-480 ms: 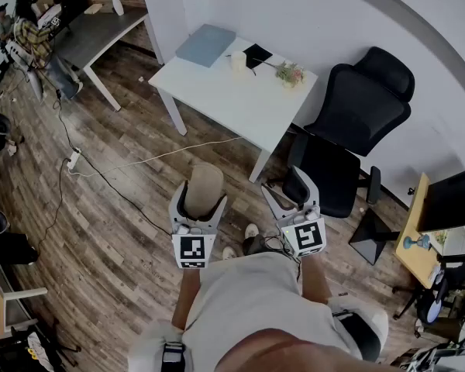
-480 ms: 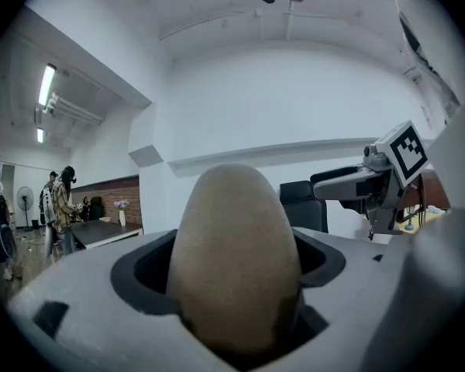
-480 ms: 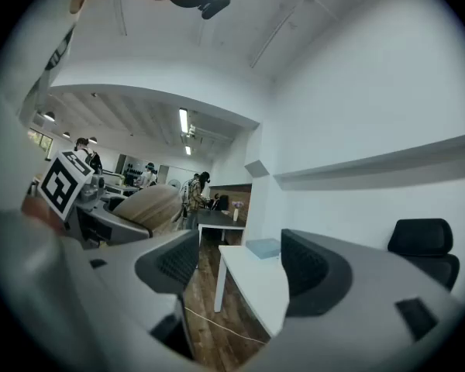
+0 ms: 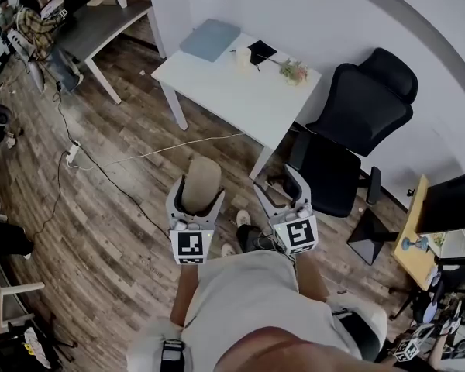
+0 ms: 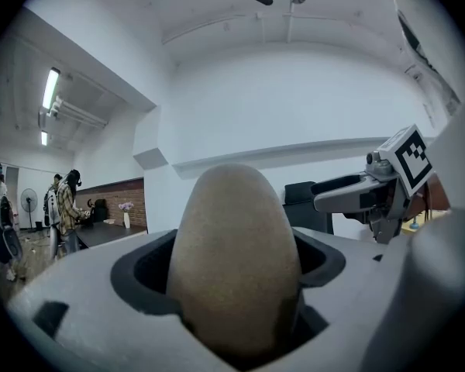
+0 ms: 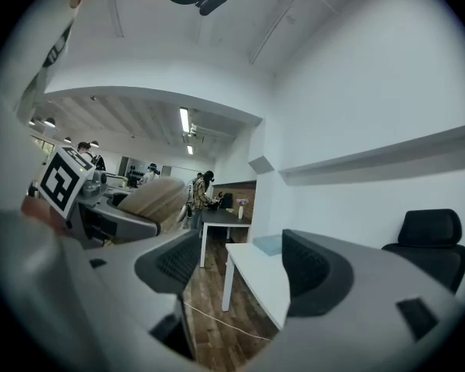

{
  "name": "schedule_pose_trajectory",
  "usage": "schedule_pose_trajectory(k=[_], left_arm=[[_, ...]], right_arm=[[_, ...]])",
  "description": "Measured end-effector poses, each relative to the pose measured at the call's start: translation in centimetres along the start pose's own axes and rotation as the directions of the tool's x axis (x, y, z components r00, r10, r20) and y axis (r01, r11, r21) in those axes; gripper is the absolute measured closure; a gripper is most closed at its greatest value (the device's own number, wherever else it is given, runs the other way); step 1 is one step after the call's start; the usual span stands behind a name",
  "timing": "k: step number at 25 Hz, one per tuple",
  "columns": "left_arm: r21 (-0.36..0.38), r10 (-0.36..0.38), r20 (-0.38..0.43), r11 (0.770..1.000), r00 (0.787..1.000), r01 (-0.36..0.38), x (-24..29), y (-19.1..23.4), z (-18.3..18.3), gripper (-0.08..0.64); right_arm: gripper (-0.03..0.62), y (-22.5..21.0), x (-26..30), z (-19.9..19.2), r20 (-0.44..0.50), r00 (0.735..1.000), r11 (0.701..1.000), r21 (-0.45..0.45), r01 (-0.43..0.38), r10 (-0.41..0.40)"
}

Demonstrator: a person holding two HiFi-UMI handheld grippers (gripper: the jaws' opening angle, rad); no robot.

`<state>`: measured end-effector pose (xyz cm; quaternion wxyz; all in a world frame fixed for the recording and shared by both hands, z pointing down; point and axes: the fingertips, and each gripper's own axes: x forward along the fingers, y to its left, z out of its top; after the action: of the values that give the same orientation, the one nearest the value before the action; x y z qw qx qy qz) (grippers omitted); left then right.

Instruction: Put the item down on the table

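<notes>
— Head view, left to right. What's the left claw carrying?

— Left gripper [image 4: 197,195] is pinching the tan egg-shaped item [image 4: 203,178], one jaw on each flank. Left gripper view agrees: the item fills the gap, its rounded end poking out ahead. It hangs over the plank floor [image 4: 93,246], with nothing under it to rest on.

— And the right one?

— Right gripper [image 4: 279,184] is just beside it, jaws spread, nothing between them. Its own view shows only floor and table through the gap.

— Where's the table?

— White table [image 4: 217,91] is ahead, well apart from both claws. Blue flat pad [image 4: 209,39] at its far left corner. Pale cup [image 4: 242,57] and a dark flat thing [image 4: 258,51] along the far edge. Small flower bunch [image 4: 293,72] toward the right corner. Near edge and near corner look bare. Black chair [image 4: 349,146] stands by the right end.

— So which step?

— My read: the carry, with the put-down not yet begun. Next I need to walk in and bring the left claw over that bare near edge. Then I sink it until the item bears on the top and spread the jaws. It's a rounded shape, so I'd expect it to roll. Release low and slow, clear of the cup.
</notes>
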<state>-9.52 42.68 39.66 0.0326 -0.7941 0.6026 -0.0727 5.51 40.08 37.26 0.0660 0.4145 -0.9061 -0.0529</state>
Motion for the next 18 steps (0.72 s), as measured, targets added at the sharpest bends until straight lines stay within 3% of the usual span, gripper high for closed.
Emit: schedule_pose_trajectory(k=[18], left_arm=[[0.030,0.062,-0.031,0.998,0.998,-0.061,12.5,2.4,0.7,0.138]], right_arm=[[0.278,-9.1,9.9,-0.8,0.009,0.997,0.997,-0.015,-0.075,0.075]])
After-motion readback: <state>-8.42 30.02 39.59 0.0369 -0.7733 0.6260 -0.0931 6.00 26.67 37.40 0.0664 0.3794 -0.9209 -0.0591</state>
